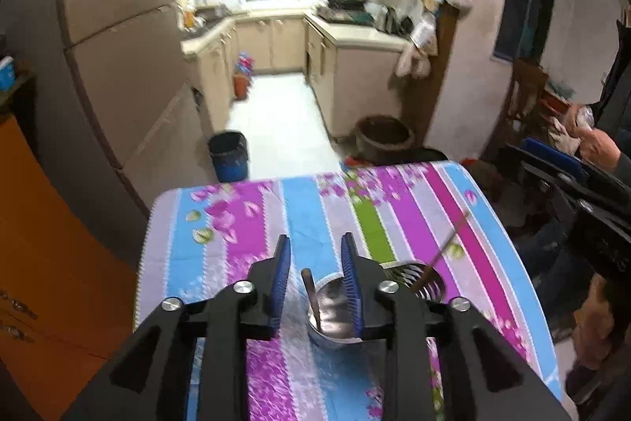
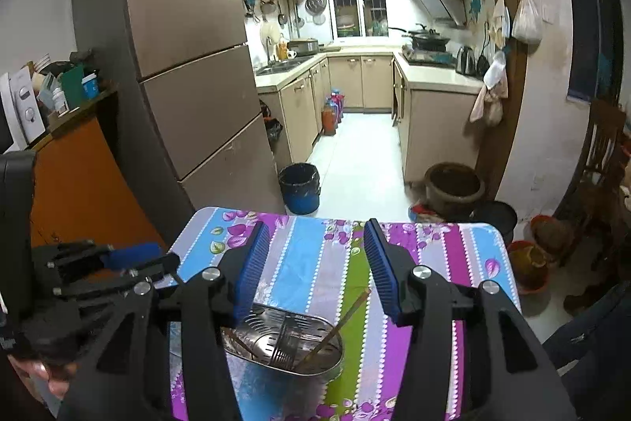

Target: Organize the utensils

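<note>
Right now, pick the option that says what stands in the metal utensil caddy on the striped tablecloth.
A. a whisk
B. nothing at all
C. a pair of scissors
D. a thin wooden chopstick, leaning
D: in the right wrist view a thin wooden chopstick leans out of the perforated metal utensil caddy, its tip rising past the rim above the striped tablecloth.

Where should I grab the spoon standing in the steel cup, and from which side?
Take the spoon by its upper handle, the only part clear of the cup. It leans against the cup's left rim, so come down from above on that side with the left gripper, whose open jaws are nearest, pads either side of the handle.
</note>
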A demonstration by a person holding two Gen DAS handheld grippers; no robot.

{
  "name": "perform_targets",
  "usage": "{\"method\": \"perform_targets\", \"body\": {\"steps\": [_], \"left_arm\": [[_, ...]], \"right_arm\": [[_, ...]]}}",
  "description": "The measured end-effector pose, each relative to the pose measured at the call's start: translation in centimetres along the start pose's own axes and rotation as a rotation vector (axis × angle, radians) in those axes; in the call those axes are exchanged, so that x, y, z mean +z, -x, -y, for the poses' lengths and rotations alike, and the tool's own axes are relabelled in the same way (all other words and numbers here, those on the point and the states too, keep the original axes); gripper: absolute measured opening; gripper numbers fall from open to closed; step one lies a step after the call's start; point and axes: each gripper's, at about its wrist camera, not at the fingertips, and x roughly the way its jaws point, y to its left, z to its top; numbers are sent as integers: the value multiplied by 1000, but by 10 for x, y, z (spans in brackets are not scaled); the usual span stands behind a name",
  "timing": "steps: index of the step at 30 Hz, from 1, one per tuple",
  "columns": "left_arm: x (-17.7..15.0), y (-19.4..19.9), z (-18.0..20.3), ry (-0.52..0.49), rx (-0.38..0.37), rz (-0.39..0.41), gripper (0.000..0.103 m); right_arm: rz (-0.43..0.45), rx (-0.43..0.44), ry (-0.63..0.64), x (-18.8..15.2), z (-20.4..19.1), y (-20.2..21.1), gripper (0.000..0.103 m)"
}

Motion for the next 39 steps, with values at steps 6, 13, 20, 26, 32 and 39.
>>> {"method": "perform_targets", "body": {"steps": [6,13,20,26,32,39], "left_arm": [[0,24,-12,28,64,92,28],[-26,55,-8,7,68,125,28],[-75,59,10,-59,76,102,28],[-107,64,32,-95,39,97,28],[-141,74,50,-131,42,118,28],[-163,88,64,-144,25,160,28]], "right_arm": [[29,-13,0,-1,14,17,48],[27,-15,-7,-22,33,42,48],[-13,-39,7,-71,47,54,48],[-40,-22,-6,-105,47,60,48],[-47,18,10,-132,27,71,48],[-44,42,76,-159,-3,85,48]]}}
